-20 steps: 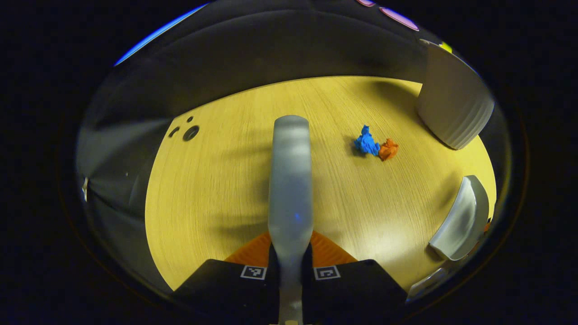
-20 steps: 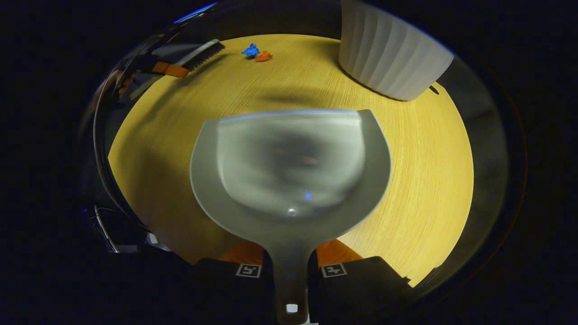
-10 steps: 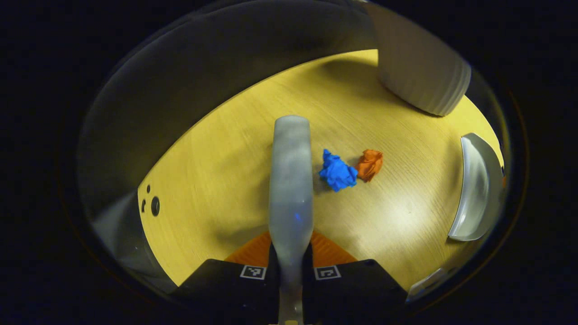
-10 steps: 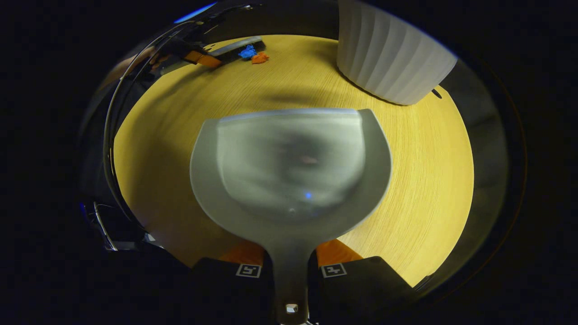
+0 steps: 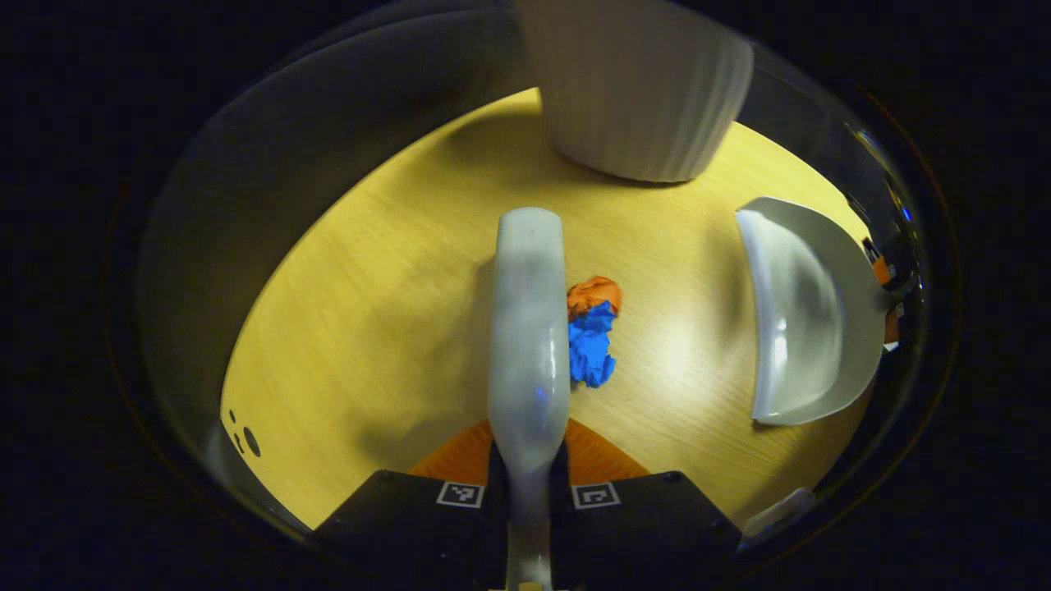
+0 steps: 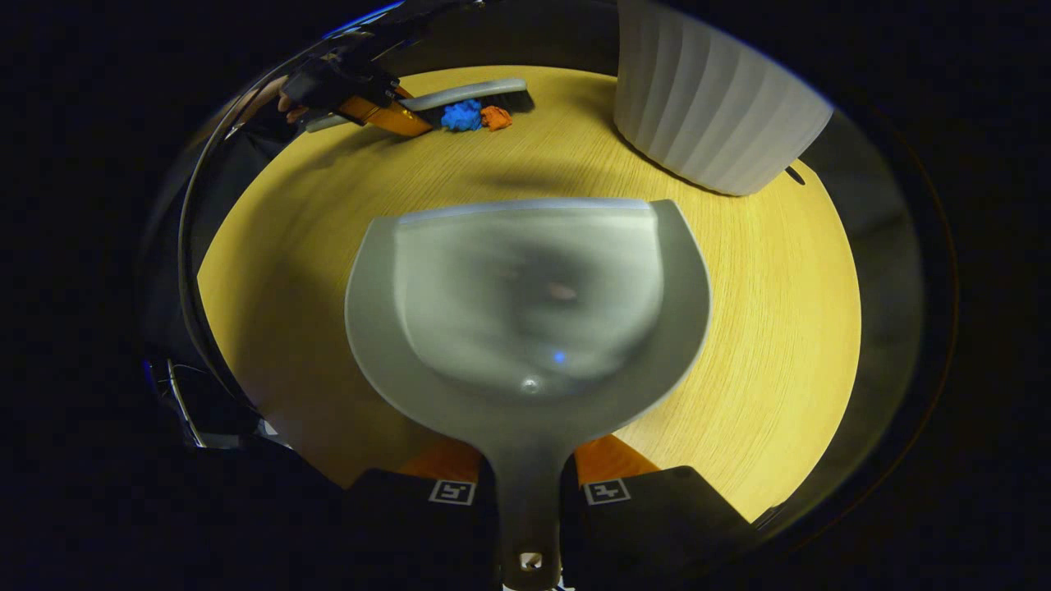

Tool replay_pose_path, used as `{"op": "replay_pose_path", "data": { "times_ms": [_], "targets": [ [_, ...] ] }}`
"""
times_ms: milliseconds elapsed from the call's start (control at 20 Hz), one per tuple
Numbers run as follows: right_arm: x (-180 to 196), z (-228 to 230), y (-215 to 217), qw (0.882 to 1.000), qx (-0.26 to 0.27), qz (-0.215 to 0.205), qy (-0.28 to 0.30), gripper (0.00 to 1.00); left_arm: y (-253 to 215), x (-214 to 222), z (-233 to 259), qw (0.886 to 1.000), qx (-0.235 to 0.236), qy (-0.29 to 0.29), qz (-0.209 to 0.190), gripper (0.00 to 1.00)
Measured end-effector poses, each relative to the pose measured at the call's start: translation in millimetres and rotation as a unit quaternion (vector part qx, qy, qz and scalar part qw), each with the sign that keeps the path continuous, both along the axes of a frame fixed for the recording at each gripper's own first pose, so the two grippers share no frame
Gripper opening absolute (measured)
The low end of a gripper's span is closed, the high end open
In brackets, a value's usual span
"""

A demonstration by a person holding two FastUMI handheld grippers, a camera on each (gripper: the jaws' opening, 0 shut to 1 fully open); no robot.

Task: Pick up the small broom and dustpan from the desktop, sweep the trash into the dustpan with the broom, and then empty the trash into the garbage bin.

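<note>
Left gripper point(image 5: 528, 492) clamped the pale grey broom point(image 5: 528, 328), its bristle side touching a blue paper wad point(image 5: 591, 349) and an orange wad point(image 5: 593, 293) mid-tabletop. Right gripper point(image 6: 528, 491) gripped the grey dustpan point(image 6: 525, 304) by its handle, scoop facing the wads. A white ribbed garbage bin point(image 6: 710, 107) stood by the wooden tabletop's point(image 6: 780, 345) far edge.
</note>
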State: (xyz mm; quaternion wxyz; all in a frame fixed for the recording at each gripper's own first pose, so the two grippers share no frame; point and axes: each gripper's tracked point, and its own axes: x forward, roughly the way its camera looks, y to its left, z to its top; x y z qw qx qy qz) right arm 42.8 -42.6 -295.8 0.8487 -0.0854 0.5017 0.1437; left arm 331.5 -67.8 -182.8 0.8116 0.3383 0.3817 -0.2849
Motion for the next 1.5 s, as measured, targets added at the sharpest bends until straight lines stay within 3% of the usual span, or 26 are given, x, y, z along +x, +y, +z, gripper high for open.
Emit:
{"op": "replay_pose_path", "data": {
  "times_ms": [300,350,500,650,900,1100,1350,1500],
  "targets": [
    [2,1,-1,1.0,-0.001,0.003,-0.005,0.29,-48,-65,-20,0.995,-0.012,0.074,-0.061,0.25],
    [2,1,-1,1.0,-0.001,0.003,-0.005,0.33,-58,-79,-24,0.993,-0.016,0.09,-0.069,0.25],
    [2,0,-1,1.0,-0.001,0.004,-0.007,0.29,-84,-118,-33,0.986,-0.029,0.137,-0.086,0.25],
    [2,-3,-4,1.0,-0.005,-0.001,-0.007,0.33,-89,-134,-35,0.985,-0.018,0.143,-0.094,0.25],
    [4,-5,-3,1.0,-0.001,-0.016,-0.018,0.29,-74,-159,-29,0.988,-0.042,0.136,-0.061,0.24],
    [0,-3,-3,0.999,0.002,-0.024,-0.025,0.36,-56,-176,-12,0.991,-0.091,0.098,0.002,0.24],
    [3,3,-4,0.998,-0.021,-0.02,-0.047,0.33,24,-198,3,0.987,-0.132,0.046,0.081,0.24],
    [0,1,-2,0.998,-0.016,-0.035,-0.058,0.33,70,-212,-7,0.979,-0.162,0.031,0.12,0.24]
  ]
}}
